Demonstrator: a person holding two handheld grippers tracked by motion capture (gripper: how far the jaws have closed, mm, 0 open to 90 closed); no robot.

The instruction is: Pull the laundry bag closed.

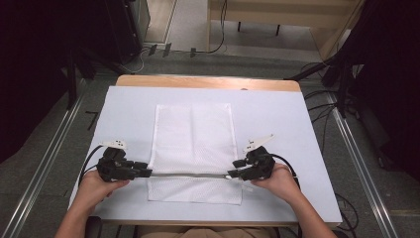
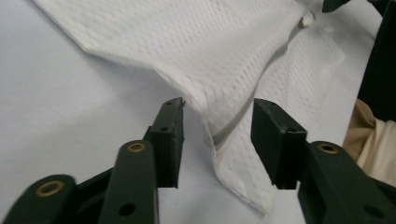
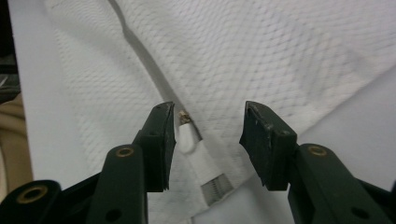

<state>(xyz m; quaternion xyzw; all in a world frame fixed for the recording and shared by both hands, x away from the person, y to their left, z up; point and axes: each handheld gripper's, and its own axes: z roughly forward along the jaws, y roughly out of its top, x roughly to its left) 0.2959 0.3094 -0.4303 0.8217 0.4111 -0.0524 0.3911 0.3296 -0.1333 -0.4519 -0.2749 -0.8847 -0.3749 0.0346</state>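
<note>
While both your grippers sit at the near part of the white mesh cloth point(image 1: 193, 148), each has its jaws spread, pinching nothing. Left gripper point(image 1: 143, 172) is at the cloth's left edge, right gripper point(image 1: 234, 173) at its right edge, tips facing each other along the fold line. Cloth lies flat on the white table point(image 1: 277, 129), long axis near to far. In both gripper views the edge fabric sits between the pads, untouched. Likely next: close in on either edge, both hands equally near.

A lab — floor rails point(image 1: 47, 148), loose cables point(image 1: 324, 106) (black curtains point(image 1: 29, 59)).
</note>
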